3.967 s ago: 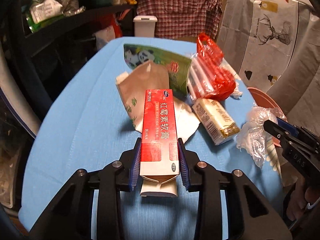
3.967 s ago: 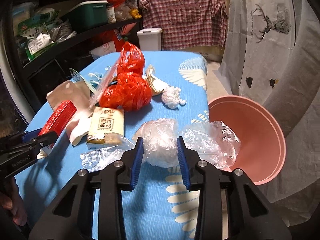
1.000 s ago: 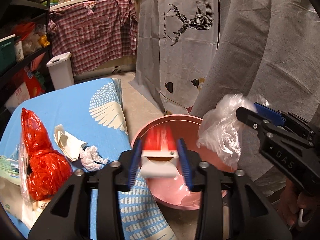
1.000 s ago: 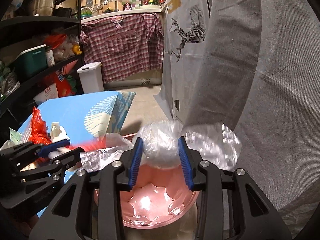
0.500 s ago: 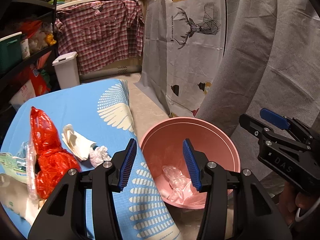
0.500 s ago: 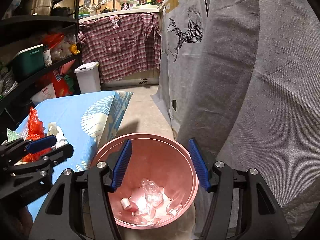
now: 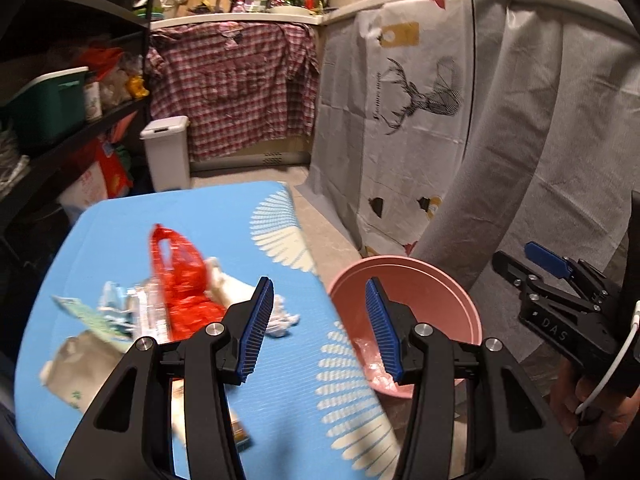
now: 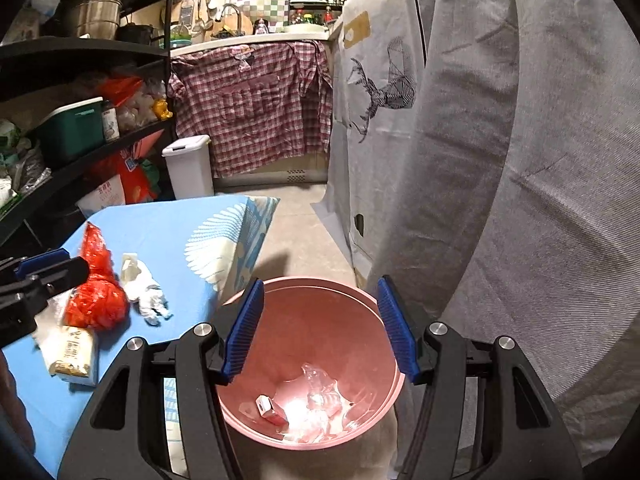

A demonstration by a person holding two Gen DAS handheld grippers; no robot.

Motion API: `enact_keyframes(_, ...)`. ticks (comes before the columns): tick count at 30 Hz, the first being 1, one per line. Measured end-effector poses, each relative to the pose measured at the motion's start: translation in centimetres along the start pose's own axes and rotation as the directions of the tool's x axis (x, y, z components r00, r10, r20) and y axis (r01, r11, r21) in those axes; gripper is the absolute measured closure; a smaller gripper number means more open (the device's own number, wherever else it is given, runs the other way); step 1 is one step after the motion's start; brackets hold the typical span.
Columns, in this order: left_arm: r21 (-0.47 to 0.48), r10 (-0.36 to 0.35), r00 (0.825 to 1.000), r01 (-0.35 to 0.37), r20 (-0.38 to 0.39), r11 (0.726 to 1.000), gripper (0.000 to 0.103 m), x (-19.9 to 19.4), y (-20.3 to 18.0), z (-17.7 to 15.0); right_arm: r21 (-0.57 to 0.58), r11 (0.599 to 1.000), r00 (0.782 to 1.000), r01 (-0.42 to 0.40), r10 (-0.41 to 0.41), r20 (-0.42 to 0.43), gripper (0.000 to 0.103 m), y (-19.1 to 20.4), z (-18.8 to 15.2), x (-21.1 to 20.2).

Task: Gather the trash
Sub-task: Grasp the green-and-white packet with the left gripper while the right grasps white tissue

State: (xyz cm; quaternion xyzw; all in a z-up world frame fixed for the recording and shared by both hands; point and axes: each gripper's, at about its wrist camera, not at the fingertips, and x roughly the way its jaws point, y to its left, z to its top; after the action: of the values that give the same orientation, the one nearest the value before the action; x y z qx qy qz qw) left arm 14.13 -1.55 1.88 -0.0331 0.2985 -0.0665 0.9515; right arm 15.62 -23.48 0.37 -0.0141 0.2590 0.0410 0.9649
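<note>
The pink bin [image 8: 312,320] stands on the floor by the table's right edge, straight below my right gripper [image 8: 321,284], which is open and holds nothing. In the bin lie a small red box [image 8: 269,406] and crumpled clear plastic [image 8: 320,390]. My left gripper [image 7: 319,292] is open too and hangs over the table edge beside the bin [image 7: 420,268]. On the blue table cover [image 7: 200,220] are a red plastic bag [image 7: 180,276], a white crumpled tissue [image 7: 280,316], a brown paper bag [image 7: 80,364], a green packet [image 7: 80,312] and a beige packet [image 8: 74,354].
Black shelves [image 7: 60,120] packed with goods run along the left. A white lidded bin [image 7: 166,152] stands on the floor beyond the table, under a hanging plaid shirt [image 7: 232,92]. Grey cloth and a deer-print sheet [image 7: 420,92] close off the right side.
Both grippers have let go: the red box and the clear plastic dropped into the pink bin. My left gripper has since swung up and left, back over the table.
</note>
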Motion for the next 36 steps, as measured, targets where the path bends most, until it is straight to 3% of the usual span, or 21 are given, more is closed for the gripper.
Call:
enact_keyframes(5, -0.001, 0.033, 0.999, -0.033, 0.018, 0.999, 0.056, -3.0, 2.8, 0.9, 0.041, 0.998, 0.998, -0.037, 0.035, 0.044, 0.052, 0.4, 0.7, -2.2)
enact_keyframes(16, -0.001, 0.114, 0.991, -0.114, 0.065, 0.993, 0.075, -8.7, 11.7, 4.4, 0.019, 0.984, 0.981, -0.178, 0.176, 0.079, 0.080, 5.2, 2.5, -4.2)
enact_keyframes(21, -0.079, 0.174, 0.983, -0.169, 0.057, 0.982, 0.077, -8.5, 16.3, 3.3, -0.009, 0.964, 0.962, -0.266, 0.266, 0.065, 0.081, 8.1, 2.6, -3.1)
enact_keyframes(25, -0.159, 0.182, 0.983, -0.181, -0.009, 0.971, 0.078, -6.8, 19.0, 1.2, -0.040, 0.946, 0.946, -0.320, 0.322, 0.037, 0.081, 10.7, 2.1, -1.5)
enact_keyframes(36, -0.227, 0.212, 0.973, -0.228, -0.093, 0.947, 0.078, -3.8, 21.9, -0.2, -0.056, 0.937, 0.935, -0.345, 0.338, -0.105, 0.079, 14.4, -0.1, 5.7)
